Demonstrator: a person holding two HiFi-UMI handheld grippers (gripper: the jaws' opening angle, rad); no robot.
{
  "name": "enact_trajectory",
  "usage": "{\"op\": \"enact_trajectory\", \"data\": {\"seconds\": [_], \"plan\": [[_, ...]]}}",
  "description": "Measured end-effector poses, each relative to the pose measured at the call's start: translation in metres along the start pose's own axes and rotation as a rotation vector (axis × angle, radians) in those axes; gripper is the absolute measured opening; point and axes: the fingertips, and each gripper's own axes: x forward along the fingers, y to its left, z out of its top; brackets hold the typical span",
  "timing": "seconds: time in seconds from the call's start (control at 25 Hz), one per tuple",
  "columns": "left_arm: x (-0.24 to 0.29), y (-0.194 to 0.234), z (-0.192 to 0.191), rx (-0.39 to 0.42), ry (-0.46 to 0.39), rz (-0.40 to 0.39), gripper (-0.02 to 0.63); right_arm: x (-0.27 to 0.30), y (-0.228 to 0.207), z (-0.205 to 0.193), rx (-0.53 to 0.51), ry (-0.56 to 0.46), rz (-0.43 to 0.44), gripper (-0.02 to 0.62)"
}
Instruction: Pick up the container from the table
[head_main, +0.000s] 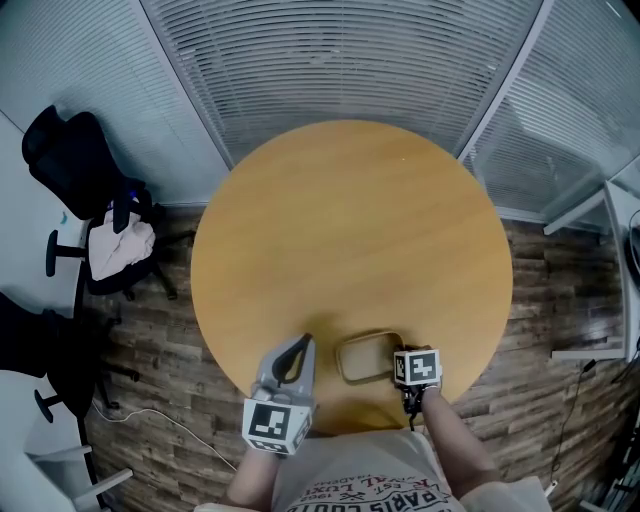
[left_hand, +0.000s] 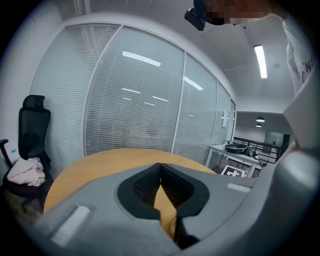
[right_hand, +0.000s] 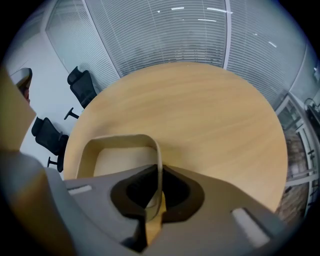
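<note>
A shallow beige container (head_main: 364, 357) with rounded corners sits near the front edge of the round wooden table (head_main: 350, 230). In the right gripper view the container (right_hand: 117, 155) lies left of centre, and its right wall runs between the jaws. My right gripper (right_hand: 156, 192) is shut on that wall; in the head view my right gripper (head_main: 405, 372) sits at the container's right side. My left gripper (head_main: 298, 347) is just left of the container, jaws pressed together on nothing. In the left gripper view my left gripper (left_hand: 161, 175) points across the table, tilted upward.
Black office chairs (head_main: 85, 190) stand left of the table, one with a pale cloth (head_main: 120, 248) on its seat. Glass walls with blinds (head_main: 350, 60) curve behind the table. A white desk edge (head_main: 610, 270) is at the right. Wood plank floor (head_main: 160, 380) surrounds the table.
</note>
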Motion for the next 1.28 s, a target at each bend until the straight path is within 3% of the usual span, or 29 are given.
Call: {"op": "enact_trajectory", "data": {"seconds": [0.28, 0.52, 0.96, 1.28], "plan": [[0.003, 0.000, 0.003, 0.003, -0.001, -0.012, 0.006, -0.005, 0.003, 0.005, 0.009, -0.018, -0.004, 0.008], [0.000, -0.003, 0.012, 0.015, -0.015, -0.017, 0.006, -0.040, 0.009, 0.031, -0.002, -0.134, 0.002, 0.008], [-0.006, -0.013, 0.039, 0.040, -0.074, -0.035, 0.006, -0.169, 0.026, 0.108, -0.052, -0.579, -0.026, 0.008], [-0.014, -0.031, 0.066, 0.045, -0.139, -0.050, 0.006, -0.253, 0.026, 0.119, -0.024, -0.848, -0.043, 0.008]]}}
